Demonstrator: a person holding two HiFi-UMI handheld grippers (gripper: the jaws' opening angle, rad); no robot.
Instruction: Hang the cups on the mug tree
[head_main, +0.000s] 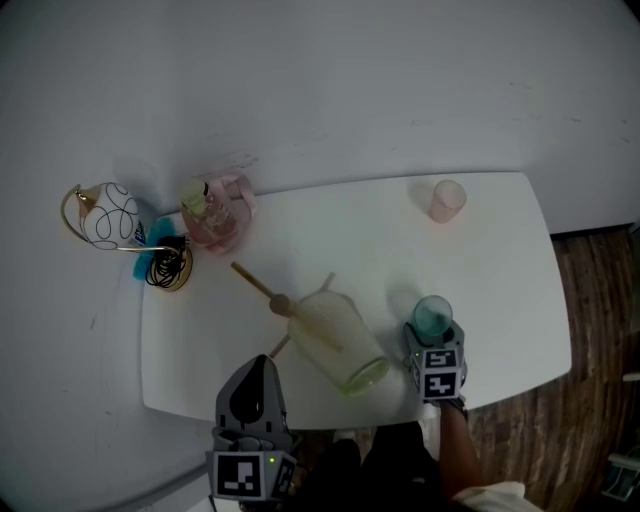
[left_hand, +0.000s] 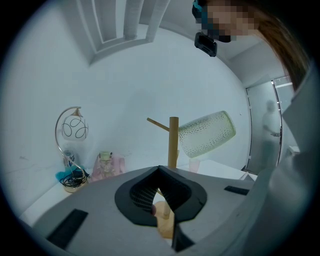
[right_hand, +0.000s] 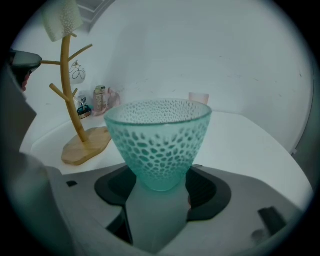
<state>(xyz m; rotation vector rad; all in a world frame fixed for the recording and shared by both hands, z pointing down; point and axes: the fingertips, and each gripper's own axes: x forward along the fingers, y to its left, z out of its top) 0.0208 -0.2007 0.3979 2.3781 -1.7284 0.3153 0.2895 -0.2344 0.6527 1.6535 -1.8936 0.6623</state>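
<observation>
A wooden mug tree stands mid-table, with a pale yellow-green dotted cup hanging tilted on one of its branches. A teal dotted cup stands upright on the table between the jaws of my right gripper. The pads stand clear of its narrow base on both sides, so the gripper is open. A pink cup stands at the table's far right. My left gripper hovers at the table's near edge, aimed at the tree's trunk. Its pads meet at the tips and hold nothing.
At the table's far left corner are a wire-patterned white ornament, a pink bottle set and a small dish of black cord. Wooden floor lies past the table's right edge. A white wall runs behind the table.
</observation>
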